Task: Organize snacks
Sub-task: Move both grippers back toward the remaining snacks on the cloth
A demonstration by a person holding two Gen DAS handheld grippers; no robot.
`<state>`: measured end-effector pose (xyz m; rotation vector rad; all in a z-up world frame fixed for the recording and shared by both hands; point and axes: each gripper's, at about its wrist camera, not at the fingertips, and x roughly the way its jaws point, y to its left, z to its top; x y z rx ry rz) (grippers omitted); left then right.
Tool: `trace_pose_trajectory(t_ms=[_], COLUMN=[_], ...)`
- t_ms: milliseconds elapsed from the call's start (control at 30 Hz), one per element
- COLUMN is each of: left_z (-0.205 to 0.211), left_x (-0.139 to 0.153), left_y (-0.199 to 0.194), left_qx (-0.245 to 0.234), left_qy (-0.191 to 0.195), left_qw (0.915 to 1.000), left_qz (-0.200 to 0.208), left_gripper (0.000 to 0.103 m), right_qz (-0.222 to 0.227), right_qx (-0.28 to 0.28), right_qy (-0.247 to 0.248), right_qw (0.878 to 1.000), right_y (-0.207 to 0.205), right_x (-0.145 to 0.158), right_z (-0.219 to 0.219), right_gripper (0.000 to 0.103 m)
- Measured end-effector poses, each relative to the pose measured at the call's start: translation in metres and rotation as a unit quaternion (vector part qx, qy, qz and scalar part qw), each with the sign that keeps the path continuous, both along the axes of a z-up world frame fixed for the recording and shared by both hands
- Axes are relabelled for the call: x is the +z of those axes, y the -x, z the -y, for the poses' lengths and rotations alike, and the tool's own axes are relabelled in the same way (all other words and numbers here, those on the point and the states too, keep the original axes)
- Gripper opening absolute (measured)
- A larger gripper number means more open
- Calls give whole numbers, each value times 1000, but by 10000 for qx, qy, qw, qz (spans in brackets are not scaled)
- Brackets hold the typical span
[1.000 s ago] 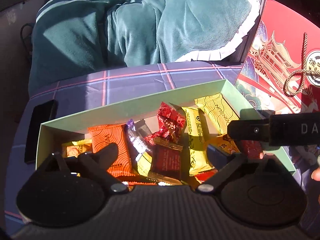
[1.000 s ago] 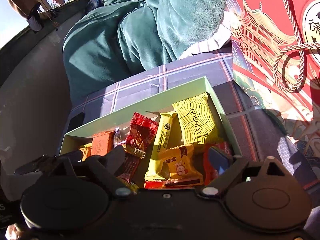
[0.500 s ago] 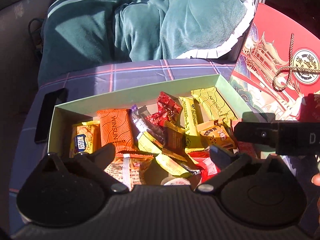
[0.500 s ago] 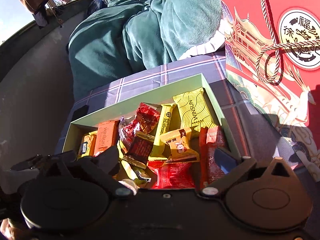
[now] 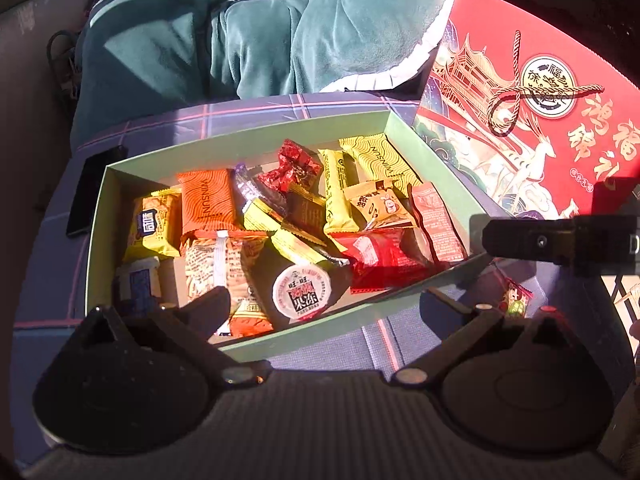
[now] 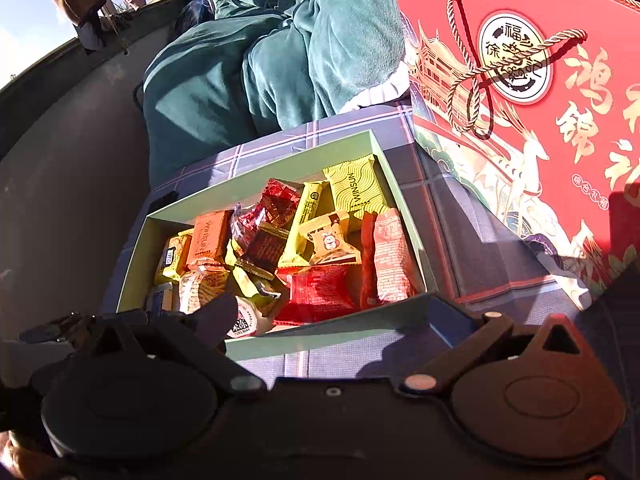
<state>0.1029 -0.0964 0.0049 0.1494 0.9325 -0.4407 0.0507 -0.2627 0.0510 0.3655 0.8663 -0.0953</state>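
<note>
A pale green open box [image 5: 408, 140] [image 6: 404, 196] on a plaid cloth holds several wrapped snacks: an orange packet [image 5: 206, 204], yellow packets [image 5: 380, 160], red packets [image 5: 384, 256] and a round jelly cup [image 5: 302, 290]. One small wrapped candy [image 5: 516, 300] lies on the cloth right of the box. My left gripper [image 5: 324, 300] is open and empty, above the box's near edge. My right gripper [image 6: 324, 312] is open and empty, over the box's near right corner; its body shows in the left wrist view [image 5: 560, 240].
A large red gift box [image 5: 540, 128] [image 6: 540, 120] with a gold cord stands right of the green box. A black phone [image 5: 90, 192] lies left of the box. A teal blanket [image 5: 248, 28] is heaped behind the table.
Both grippers have pulled back and up from the box. More of the box, its near wall and the cloth in front now show. Both stay open and empty.
</note>
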Motion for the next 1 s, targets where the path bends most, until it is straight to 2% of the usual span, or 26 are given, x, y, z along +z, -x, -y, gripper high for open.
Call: trace_pose_trajectory(t_ms=[200,400,567,767,833,933,1000], left_z=[19,42,54,54,50,40,29], left_x=[-34,-67,-82,-91,-91,-89,-88], left_y=[36,64,74,71,70,62,53], left_qx=[-405,-781,-944,-934,-948,-812,-627], left_qy=[-150,-333,-494,-748,-797,-807,-785], left_qw=[9978,9914,9872,9864,9864,9877,9891], left_qz=[-494,-994,-1184,-1128,-1077,-1069,-1073], left_gripper=[103,103,103,103,103,103,103], right_qz=[-227,-415,-516,-589,-606,-624,-667], right_qx=[-336,-679,-841,-985,-1013,-1007,-999], right_qy=[-78,-238,-368,-501,-584,-669,-614], right_qw=[9991,9965,9944,9921,9913,9907,9909], right_y=[35,57,65,58,55,46,39], right_x=[-24,-51,-68,-82,-85,-91,-94], right_z=[29,56,70,75,76,77,75], right_gripper=[103,103,103,102,97,83,69])
